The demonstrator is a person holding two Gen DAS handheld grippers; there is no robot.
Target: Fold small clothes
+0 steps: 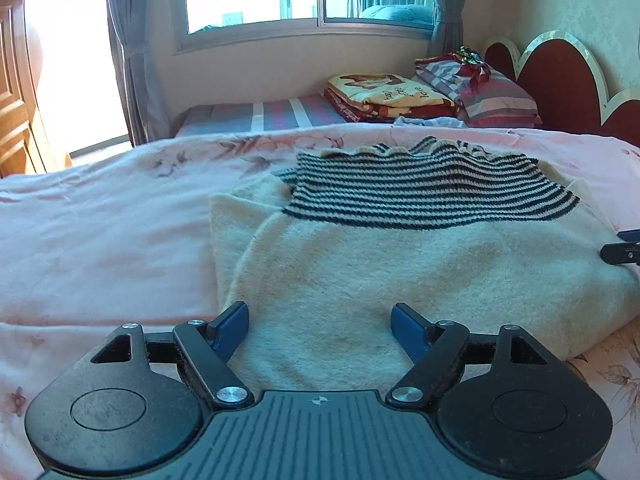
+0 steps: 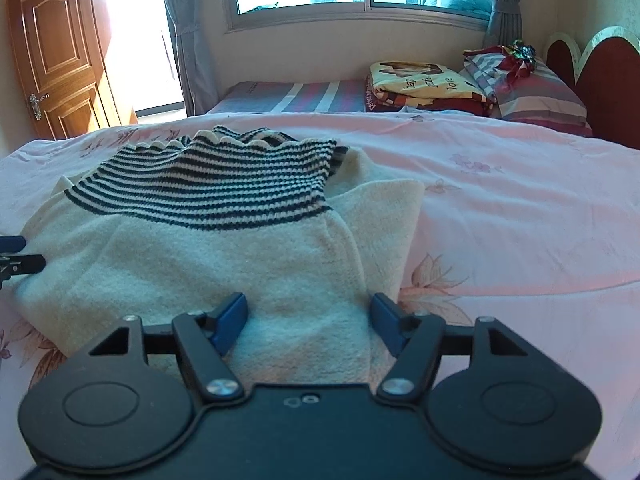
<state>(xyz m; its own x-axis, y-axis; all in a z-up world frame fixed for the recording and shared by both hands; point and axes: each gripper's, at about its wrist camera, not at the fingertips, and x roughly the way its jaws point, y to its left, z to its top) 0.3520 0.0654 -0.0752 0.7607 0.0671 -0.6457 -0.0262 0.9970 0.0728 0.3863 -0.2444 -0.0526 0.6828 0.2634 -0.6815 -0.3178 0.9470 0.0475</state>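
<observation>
The bed (image 1: 100, 240) carries a cream sweater (image 1: 400, 272) with a striped hem, folded. The left gripper (image 1: 320, 320) and right gripper (image 2: 308, 312) stand open over its near edge, pads clear of the fabric. Sleeves are hidden beneath the folds.

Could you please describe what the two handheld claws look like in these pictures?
Both the left claw and right claw look alike: black linkage arms with silver rivets, round black discs at each side, blue fingers, and a ribbed dark body.
</observation>
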